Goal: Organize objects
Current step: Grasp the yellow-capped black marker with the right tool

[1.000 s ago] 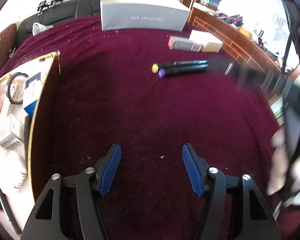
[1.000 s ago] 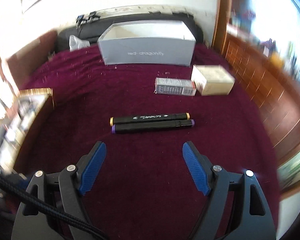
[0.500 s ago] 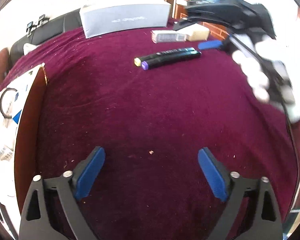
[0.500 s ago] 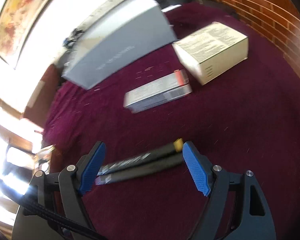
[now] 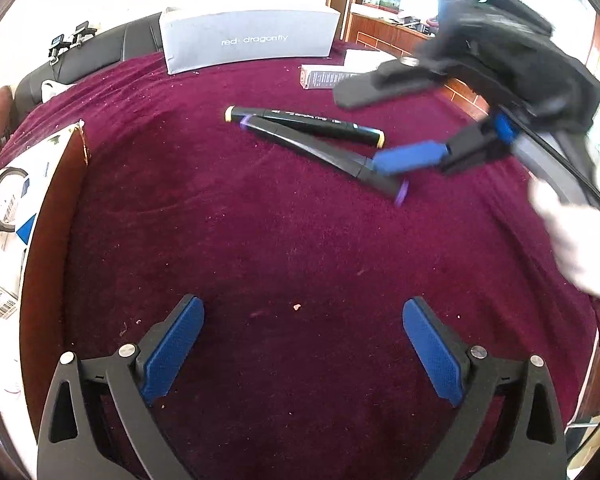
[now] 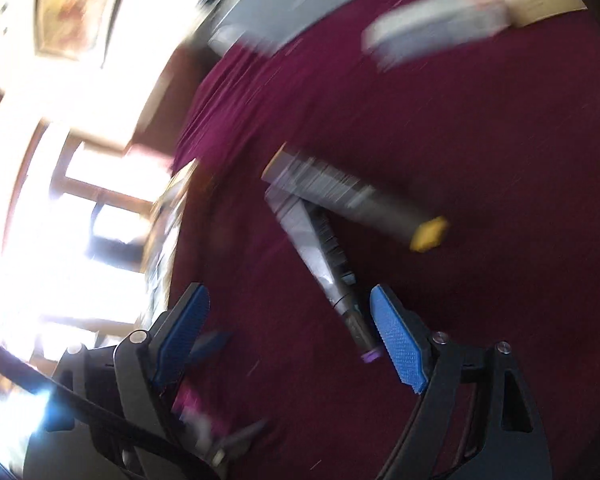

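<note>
Left gripper (image 5: 303, 344) hangs over bare maroon cloth (image 5: 260, 240), jaws spread wide after opening further just now, nothing between them.

Right gripper (image 6: 288, 332) reaches in low over the cloth from the right side of the left wrist view, held by a white-gloved hand (image 5: 572, 240). Its jaws are parted, having just opened a little more. The purple-capped marker (image 5: 320, 152) has its near end between the blue pads (image 6: 400, 344), lying just beside the right-hand pad; the blur does not let me say whether they touch. No squeeze visible.

The yellow-capped marker (image 5: 304, 124) lies flat on the cloth. The two markers meet at their far ends and fan apart toward the right gripper.

Behind them: grey box (image 5: 248, 40) lettered "red dragonfly", a small grey carton (image 5: 324, 78). An open box (image 5: 52, 200) of packets sits at the left cloth edge.
</note>
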`<state>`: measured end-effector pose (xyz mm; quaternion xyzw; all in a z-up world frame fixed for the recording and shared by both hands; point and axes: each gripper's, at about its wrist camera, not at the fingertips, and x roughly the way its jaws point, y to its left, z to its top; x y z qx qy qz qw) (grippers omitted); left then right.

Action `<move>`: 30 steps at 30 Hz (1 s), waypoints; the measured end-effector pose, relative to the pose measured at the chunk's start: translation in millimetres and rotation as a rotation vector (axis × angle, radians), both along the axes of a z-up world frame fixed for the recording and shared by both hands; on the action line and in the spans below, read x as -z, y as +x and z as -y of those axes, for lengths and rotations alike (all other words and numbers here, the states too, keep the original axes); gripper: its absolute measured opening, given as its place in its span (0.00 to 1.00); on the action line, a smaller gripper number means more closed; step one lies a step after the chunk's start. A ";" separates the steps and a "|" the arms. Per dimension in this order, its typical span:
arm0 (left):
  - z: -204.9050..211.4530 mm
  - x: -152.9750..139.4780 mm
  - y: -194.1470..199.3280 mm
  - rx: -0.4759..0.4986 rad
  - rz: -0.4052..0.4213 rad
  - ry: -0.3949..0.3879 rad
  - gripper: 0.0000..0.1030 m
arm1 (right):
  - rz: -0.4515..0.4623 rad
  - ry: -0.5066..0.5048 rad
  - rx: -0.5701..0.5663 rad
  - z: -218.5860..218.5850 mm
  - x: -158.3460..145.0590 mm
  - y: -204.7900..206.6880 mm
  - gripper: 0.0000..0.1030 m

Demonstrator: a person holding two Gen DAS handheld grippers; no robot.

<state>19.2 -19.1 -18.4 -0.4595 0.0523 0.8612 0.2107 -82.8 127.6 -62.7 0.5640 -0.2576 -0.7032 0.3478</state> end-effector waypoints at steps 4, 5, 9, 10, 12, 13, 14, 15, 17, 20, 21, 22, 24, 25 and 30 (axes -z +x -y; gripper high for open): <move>1.0 -0.5 -1.2 -0.002 0.001 0.011 0.94 | -0.173 0.162 0.072 4.8 -37.3 12.4 0.81; 1.1 -0.3 -1.1 -0.002 0.001 0.010 0.94 | -0.224 0.248 0.118 4.6 -45.7 11.7 0.81; 2.6 -0.1 0.0 -0.001 0.001 0.013 0.94 | -0.338 0.552 0.168 25.1 -51.5 0.5 0.79; 2.9 -0.1 0.2 -0.001 0.001 0.014 0.94 | -0.344 0.584 0.161 31.7 -47.3 -1.7 0.76; 3.6 0.2 0.5 -0.002 0.001 0.018 0.94 | -0.344 0.633 0.140 42.1 -37.4 -10.0 0.72; 4.6 0.1 0.9 -0.002 0.001 0.022 0.94 | -0.340 0.660 0.129 45.2 -31.5 -14.5 0.66; 5.2 0.2 1.0 -0.002 0.001 0.025 0.94 | -0.334 0.688 0.120 47.3 -26.1 -19.8 0.62; 5.6 0.1 0.8 -0.003 0.001 0.027 0.94 | -0.329 0.710 0.112 52.5 -21.2 -23.7 0.53; 5.9 0.2 -0.1 -0.004 0.001 0.030 0.94 | -0.349 0.761 0.104 60.8 -14.4 -28.0 0.52; 6.0 0.3 -0.3 -0.004 0.001 0.025 0.94 | -0.356 0.777 0.102 65.9 -13.1 -32.9 0.50; 5.9 0.3 -0.2 -0.004 0.000 0.024 0.94 | -0.360 0.783 0.098 70.4 -13.1 -35.6 0.50; 5.9 0.3 -0.1 -0.004 0.000 0.024 0.94 | -0.367 0.793 0.100 73.9 -11.9 -38.7 0.45; 6.0 0.5 -0.4 -0.004 0.000 0.025 0.94 | -0.372 0.803 0.107 78.1 -10.8 -42.3 0.36; 5.9 0.8 -0.1 -0.005 0.001 0.026 0.94 | -0.363 0.802 0.117 77.7 -11.3 -42.0 0.23; 5.1 -4.5 -1.1 -0.028 0.049 0.026 0.94 | -0.293 0.782 0.156 54.0 -13.8 -31.1 0.12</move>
